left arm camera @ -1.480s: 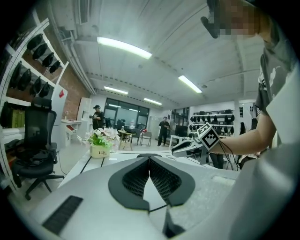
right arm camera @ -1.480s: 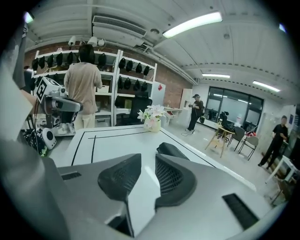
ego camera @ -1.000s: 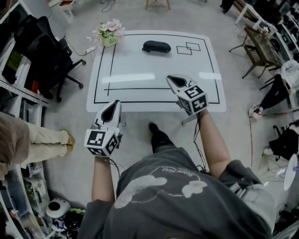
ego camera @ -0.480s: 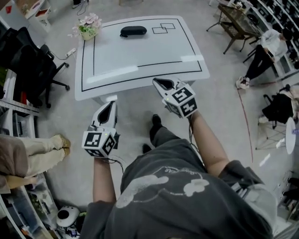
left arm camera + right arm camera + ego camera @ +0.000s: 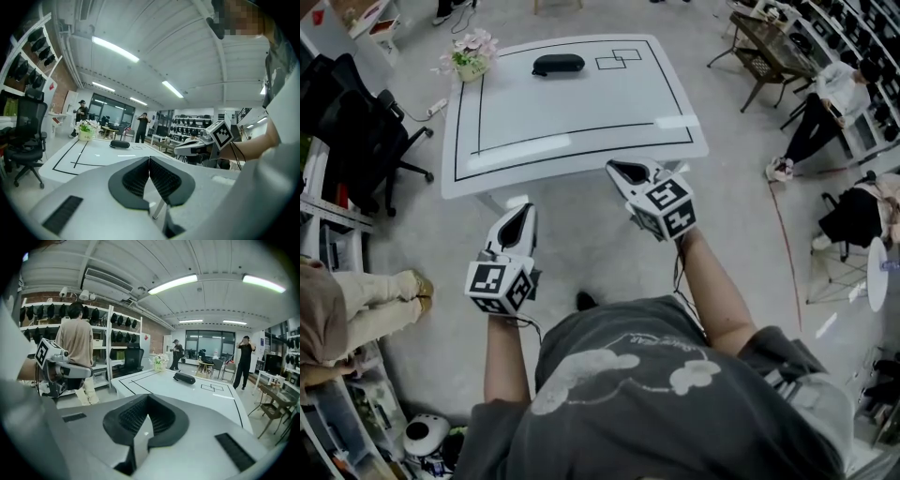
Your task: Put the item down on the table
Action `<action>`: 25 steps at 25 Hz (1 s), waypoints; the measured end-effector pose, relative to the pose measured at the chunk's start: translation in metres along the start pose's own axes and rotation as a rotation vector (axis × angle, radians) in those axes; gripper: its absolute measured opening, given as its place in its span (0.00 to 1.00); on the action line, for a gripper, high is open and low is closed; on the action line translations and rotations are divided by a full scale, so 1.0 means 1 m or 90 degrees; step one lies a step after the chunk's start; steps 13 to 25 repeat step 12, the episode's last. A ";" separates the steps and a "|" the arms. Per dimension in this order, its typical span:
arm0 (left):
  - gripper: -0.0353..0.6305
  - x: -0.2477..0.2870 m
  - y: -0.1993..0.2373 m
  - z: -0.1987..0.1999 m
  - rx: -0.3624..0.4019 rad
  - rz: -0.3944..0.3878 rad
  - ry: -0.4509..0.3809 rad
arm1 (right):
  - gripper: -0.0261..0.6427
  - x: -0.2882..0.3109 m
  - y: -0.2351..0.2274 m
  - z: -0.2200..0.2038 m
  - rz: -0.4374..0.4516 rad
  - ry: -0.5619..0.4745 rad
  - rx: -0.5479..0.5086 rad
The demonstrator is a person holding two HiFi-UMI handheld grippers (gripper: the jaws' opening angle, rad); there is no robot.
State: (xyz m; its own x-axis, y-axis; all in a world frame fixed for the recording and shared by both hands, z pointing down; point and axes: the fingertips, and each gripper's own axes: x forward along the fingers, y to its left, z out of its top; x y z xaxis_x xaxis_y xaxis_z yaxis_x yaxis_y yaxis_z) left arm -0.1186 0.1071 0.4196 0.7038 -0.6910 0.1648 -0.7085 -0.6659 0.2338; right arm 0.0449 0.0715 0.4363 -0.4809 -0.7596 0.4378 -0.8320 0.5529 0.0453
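A black oblong case [image 5: 558, 64] lies at the far side of the white table [image 5: 581, 141], next to two overlapping squares drawn on the top. Both grippers hang over the floor, short of the table's near edge. My left gripper [image 5: 518, 211] is shut with nothing between its pads. My right gripper [image 5: 626, 171] is also shut and empty, close to the table's front edge. The left gripper view looks across the table to the case [image 5: 119, 144], with its own jaws [image 5: 149, 161] closed. In the right gripper view the case [image 5: 184, 378] lies beyond the closed jaws [image 5: 147, 400].
A flower pot [image 5: 472, 54] stands on the table's far left corner. A black office chair [image 5: 366, 122] and shelves are at the left, where a person [image 5: 356, 300] stands. Wooden chairs [image 5: 764, 52] and a seated person [image 5: 825, 103] are at the right.
The view has drawn back from the table. Both grippers, which were at or over the table's front edge, now hang over the floor short of it. Both stay shut.
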 end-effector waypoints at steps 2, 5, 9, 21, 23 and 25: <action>0.06 0.004 -0.008 -0.002 -0.005 0.002 0.003 | 0.04 -0.010 -0.003 -0.005 0.002 0.001 0.002; 0.06 0.009 -0.027 -0.003 0.002 0.005 0.005 | 0.04 -0.030 -0.011 -0.016 0.005 0.003 0.007; 0.06 0.013 -0.058 -0.008 0.006 0.016 0.006 | 0.04 -0.062 -0.021 -0.036 0.011 0.003 0.014; 0.06 0.014 -0.084 -0.015 0.004 0.024 0.009 | 0.04 -0.087 -0.029 -0.052 0.017 0.006 0.018; 0.06 0.014 -0.084 -0.015 0.004 0.024 0.009 | 0.04 -0.087 -0.029 -0.052 0.017 0.006 0.018; 0.06 0.014 -0.084 -0.015 0.004 0.024 0.009 | 0.04 -0.087 -0.029 -0.052 0.017 0.006 0.018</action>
